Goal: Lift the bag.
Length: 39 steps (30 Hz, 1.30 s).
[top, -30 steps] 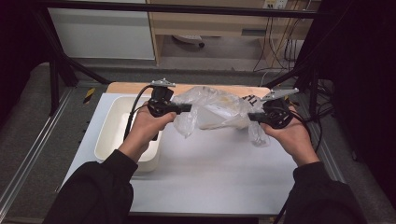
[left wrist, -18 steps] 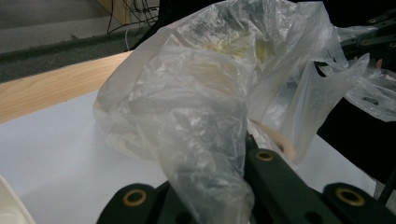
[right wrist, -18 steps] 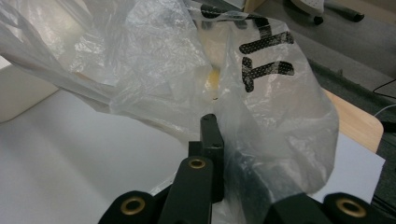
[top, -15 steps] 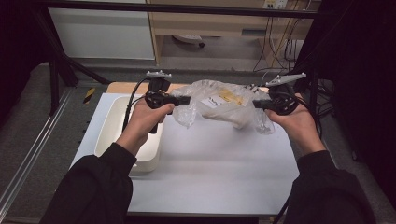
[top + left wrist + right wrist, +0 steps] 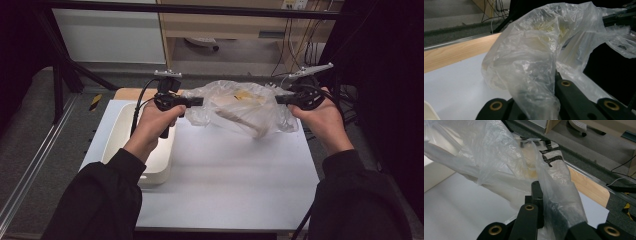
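Both grippers were engaged on one clear plastic bag [image 5: 240, 107], which hung stretched between them above the far part of the white table [image 5: 225, 185]. The left gripper [image 5: 197, 101] was clamped on the bag's left edge; in the left gripper view the film [image 5: 531, 75] ran down between the black jaws and bunched there. The right gripper [image 5: 280, 99] was clamped on the opposite edge, with film [image 5: 554, 195] pinched between its jaws in the right gripper view.

Status, as a judgement: the pick-up and lift appeared complete, since the bag was clear of the table surface and carried at both ends. Pale, yellowish contents [image 5: 245, 112] were visible inside; their identity could not be determined. Placement or emptying remained outstanding. A white tray [image 5: 127, 135] stood on the table's left side, below and beside the left hand [image 5: 152, 122], with no bag material in it.

Position relative to the grippers: the bag's bulk sagged midway between the two, slightly lower than the jaws, with loose film trailing under each clamped edge.
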{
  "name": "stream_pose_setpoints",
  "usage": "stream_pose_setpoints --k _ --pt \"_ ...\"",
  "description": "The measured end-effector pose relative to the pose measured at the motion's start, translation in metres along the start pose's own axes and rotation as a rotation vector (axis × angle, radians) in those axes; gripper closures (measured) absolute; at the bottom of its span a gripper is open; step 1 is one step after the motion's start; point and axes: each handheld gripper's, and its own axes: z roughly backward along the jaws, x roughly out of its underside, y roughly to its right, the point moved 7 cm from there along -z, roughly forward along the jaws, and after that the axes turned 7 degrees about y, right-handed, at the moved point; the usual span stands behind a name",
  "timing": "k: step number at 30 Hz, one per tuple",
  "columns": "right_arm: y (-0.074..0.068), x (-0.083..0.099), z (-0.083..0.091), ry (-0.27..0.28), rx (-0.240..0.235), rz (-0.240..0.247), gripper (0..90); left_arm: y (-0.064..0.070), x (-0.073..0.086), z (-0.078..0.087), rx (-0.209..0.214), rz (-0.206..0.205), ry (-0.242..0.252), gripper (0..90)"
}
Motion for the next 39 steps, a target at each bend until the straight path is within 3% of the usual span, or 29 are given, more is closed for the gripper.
stream_pose_setpoints --k 4,12,20,23,26,30,39 --pt "0.006 -0.006 0.002 0.002 0.011 0.003 90.0 -0.002 -0.005 -0.002 -0.007 -0.007 0.005 90.0" --pt "0.022 -0.018 -0.005 0.000 0.045 -0.001 90.0 -0.008 -0.024 -0.012 -0.077 -0.063 0.034 90.0" --pt "0.040 -0.033 -0.022 0.025 0.081 -0.029 90.0 -0.026 -0.051 -0.027 -0.109 -0.028 0.091 90.0" --pt "0.046 -0.039 -0.024 0.044 0.095 -0.033 90.0 -0.031 -0.055 -0.031 -0.118 -0.036 0.100 90.0" --pt "0.044 -0.035 -0.028 0.037 0.088 -0.039 90.0 -0.034 -0.048 -0.033 -0.129 -0.049 0.081 90.0" --pt "0.036 -0.020 -0.034 0.012 0.074 -0.041 90.0 -0.034 -0.025 -0.032 -0.123 -0.048 0.054 90.0" --pt "0.005 0.020 -0.030 -0.013 0.005 -0.036 90.0 -0.020 0.025 -0.009 -0.100 -0.060 -0.005 90.0"
